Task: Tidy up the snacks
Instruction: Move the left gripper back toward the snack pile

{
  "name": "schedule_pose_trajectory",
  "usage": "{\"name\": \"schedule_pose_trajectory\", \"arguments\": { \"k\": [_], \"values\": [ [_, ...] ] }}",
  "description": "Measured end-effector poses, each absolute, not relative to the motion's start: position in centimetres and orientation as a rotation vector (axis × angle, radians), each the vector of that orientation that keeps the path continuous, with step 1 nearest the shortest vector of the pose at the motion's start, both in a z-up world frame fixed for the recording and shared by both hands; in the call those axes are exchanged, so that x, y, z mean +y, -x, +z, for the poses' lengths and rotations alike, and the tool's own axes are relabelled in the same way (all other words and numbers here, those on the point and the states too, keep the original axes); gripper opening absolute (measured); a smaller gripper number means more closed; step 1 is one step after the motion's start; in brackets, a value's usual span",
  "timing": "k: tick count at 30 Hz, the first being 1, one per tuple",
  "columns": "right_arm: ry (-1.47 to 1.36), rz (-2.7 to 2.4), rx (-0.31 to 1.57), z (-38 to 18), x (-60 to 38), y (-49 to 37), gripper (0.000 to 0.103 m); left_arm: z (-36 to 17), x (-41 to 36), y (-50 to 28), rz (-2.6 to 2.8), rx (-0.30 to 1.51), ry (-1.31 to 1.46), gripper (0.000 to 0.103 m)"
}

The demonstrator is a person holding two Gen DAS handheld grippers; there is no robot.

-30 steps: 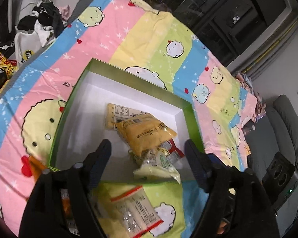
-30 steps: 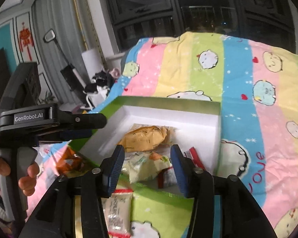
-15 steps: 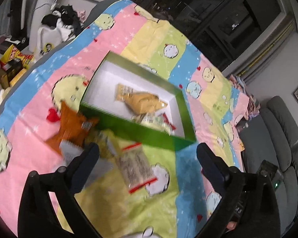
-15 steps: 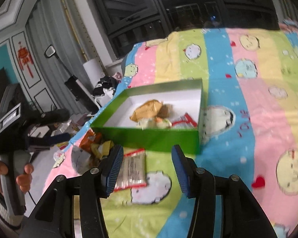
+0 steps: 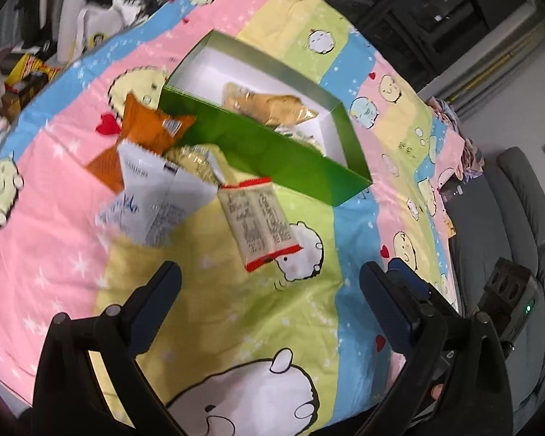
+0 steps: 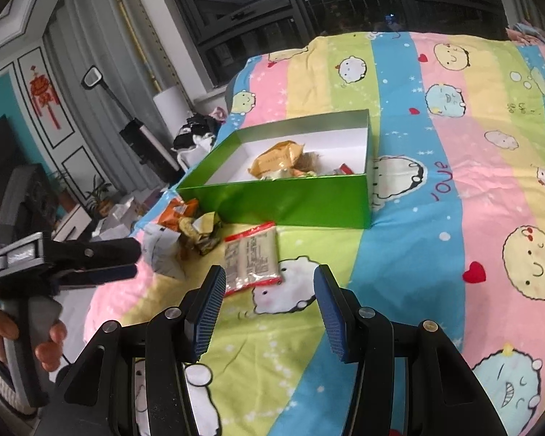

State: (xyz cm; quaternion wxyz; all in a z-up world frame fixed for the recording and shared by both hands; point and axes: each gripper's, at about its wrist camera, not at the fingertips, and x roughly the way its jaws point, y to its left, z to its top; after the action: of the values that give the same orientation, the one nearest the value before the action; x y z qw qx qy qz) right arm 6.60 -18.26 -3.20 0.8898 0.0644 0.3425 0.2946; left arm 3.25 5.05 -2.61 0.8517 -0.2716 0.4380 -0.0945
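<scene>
A green box (image 5: 272,152) with a white inside holds several snack packs, among them a yellow one (image 5: 272,105). It also shows in the right wrist view (image 6: 290,200). In front of it on the striped bedspread lie a clear red-edged pack (image 5: 259,223), a white pack (image 5: 152,196), an orange pack (image 5: 145,134) and a yellow-green pack (image 5: 196,163). My left gripper (image 5: 269,283) is open and empty, just short of the red-edged pack. My right gripper (image 6: 269,287) is open and empty, with the red-edged pack (image 6: 252,258) just beyond it.
The bedspread (image 6: 454,200) covers the whole surface and drops off at the left edge, where clutter (image 5: 21,72) lies on the floor. A grey sofa (image 5: 508,218) stands to the right. The left gripper handle (image 6: 54,254) shows in the right wrist view.
Both grippers have pulled back from over the box towards me and stay open. The loose packs in front of the box have come into full view.
</scene>
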Motion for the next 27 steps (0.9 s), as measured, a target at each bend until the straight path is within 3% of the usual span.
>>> {"name": "schedule_pose_trajectory", "arguments": {
  "k": [23,27],
  "values": [
    [-0.087,0.680,0.868,-6.9,-15.9,-8.6,0.051,-6.7,3.8,-4.6,-0.171,1.004,0.590,0.097],
    [-0.058,0.690,0.875,-7.3,-14.9,-9.8,0.051,-6.7,3.3,-5.9,-0.167,0.978,0.571,0.093]
  ]
}}
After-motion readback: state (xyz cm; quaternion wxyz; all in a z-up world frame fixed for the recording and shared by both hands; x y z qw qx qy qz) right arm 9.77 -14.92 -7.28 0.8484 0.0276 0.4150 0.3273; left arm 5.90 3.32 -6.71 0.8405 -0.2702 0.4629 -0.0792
